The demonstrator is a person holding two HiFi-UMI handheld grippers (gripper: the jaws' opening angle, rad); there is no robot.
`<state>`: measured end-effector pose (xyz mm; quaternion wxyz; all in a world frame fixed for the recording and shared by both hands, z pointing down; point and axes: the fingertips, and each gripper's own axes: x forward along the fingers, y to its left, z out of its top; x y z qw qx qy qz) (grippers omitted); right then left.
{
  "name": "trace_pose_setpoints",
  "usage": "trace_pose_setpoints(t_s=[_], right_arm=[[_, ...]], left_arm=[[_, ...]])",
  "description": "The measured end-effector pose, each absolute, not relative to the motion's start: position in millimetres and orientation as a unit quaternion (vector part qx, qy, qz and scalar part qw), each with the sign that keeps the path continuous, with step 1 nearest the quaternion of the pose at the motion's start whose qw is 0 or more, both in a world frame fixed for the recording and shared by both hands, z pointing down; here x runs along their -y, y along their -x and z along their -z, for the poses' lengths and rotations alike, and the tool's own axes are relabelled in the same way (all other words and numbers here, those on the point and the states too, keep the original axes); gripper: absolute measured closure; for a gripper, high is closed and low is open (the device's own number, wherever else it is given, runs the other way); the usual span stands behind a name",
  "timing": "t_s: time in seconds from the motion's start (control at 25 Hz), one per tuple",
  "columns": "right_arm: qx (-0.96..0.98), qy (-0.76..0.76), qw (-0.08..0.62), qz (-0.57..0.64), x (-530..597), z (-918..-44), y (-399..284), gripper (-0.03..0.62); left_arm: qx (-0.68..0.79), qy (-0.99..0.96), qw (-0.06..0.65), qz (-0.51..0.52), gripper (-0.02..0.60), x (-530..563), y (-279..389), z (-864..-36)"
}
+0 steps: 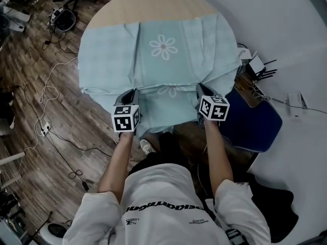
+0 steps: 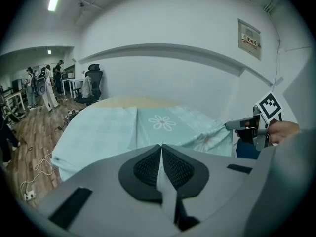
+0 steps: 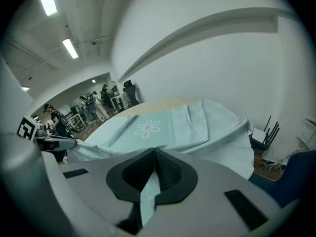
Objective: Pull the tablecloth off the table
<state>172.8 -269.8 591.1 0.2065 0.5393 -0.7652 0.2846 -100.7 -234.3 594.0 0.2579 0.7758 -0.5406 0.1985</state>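
Pale blue tablecloth with a white daisy print [image 1: 163, 60] covers most of the round light-wood table [image 1: 153, 6]; only a crescent of bare wood shows at the far side. The cloth's near hem hangs off the edge towards the person in bunched folds, hiding the table's near rim.

The left gripper [image 1: 130, 96] is clamped on that hem. In its own view, a thin strip of cloth is pinched between the black ribbed pads [image 2: 148, 168]. The right gripper [image 1: 202, 92] grips the hem the same way, with a fold caught between its pads [image 3: 168, 174].

In the head view, the marker cubes cover much of each gripper's body. A dark blue padded object [image 1: 255, 124] right of the table is partly hidden by the forearm, and I cannot tell what it is.
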Motion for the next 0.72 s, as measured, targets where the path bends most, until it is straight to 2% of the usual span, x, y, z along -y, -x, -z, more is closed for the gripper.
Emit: trace_pose_setpoints(t_s=[0.72], right_arm=[[0.772,-0.559,0.163,-0.253,158,-515,-150,0.562]], left_arm=[[0.542,-0.800,0.211,-0.149,0.566,144,120,-511]])
